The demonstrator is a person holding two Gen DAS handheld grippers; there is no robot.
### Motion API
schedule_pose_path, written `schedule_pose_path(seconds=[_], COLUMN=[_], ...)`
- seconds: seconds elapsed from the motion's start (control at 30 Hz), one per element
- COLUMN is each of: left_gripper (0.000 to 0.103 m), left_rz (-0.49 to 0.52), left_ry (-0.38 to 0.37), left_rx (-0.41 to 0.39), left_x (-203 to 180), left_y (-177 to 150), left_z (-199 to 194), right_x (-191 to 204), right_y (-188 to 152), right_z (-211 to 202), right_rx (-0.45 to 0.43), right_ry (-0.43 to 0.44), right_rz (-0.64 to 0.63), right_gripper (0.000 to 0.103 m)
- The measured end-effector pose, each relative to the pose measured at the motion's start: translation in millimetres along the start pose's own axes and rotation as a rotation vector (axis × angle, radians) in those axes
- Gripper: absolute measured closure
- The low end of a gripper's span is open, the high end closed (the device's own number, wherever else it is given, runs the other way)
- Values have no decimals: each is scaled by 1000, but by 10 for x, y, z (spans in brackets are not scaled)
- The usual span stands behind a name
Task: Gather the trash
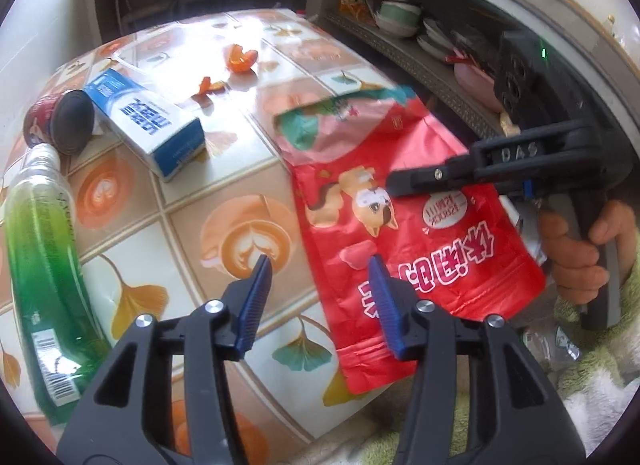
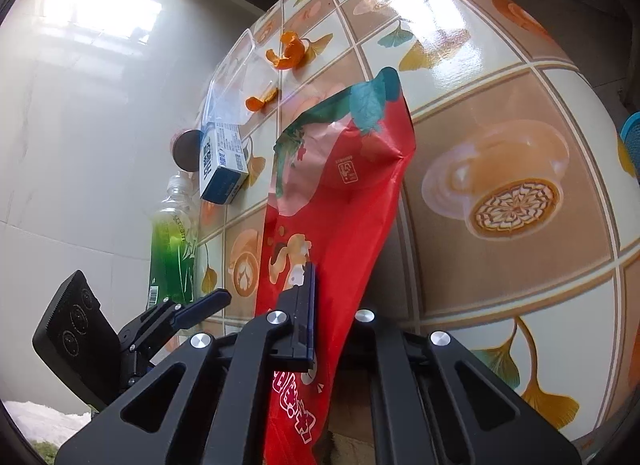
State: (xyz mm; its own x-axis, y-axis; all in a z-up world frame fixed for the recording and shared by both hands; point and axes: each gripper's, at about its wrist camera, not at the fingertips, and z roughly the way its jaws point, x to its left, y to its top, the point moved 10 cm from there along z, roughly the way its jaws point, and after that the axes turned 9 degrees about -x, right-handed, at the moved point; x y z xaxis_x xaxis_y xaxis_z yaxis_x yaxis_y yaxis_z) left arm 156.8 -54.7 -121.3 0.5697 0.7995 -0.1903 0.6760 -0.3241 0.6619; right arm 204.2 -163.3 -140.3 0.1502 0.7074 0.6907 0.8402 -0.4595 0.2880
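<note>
Trash lies scattered on the patterned worktop (image 1: 224,193), and the red snack bag (image 1: 404,233) is the centrepiece, drooping over the worktop's near edge. Right tool (image 2: 320,305) is pressed together on that bag, pinching its side. Left tool (image 1: 322,293) stands spread just beside the bag's lower end, one blue finger in front of the bag, gripping nothing. Left of the bag lie a blue-and-white carton (image 1: 148,121), a dark can (image 1: 60,121) and a green bottle (image 1: 44,265). Beyond the bag sit orange peels (image 1: 240,59).
</note>
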Motion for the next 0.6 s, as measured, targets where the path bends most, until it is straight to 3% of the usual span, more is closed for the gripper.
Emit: schedule_pose_path(seconds=[0.33, 0.6], left_gripper=[33, 23], left_rz=[-100, -176], left_ry=[42, 120], left_rx=[-164, -222], left_x=[373, 748], left_y=[447, 629], left_z=[-565, -869], right_x=[-112, -84], right_y=[-38, -39], right_z=[-39, -17], right_rx=[-5, -4], right_ry=[9, -1], right_rz=[39, 32], right_gripper=[99, 99])
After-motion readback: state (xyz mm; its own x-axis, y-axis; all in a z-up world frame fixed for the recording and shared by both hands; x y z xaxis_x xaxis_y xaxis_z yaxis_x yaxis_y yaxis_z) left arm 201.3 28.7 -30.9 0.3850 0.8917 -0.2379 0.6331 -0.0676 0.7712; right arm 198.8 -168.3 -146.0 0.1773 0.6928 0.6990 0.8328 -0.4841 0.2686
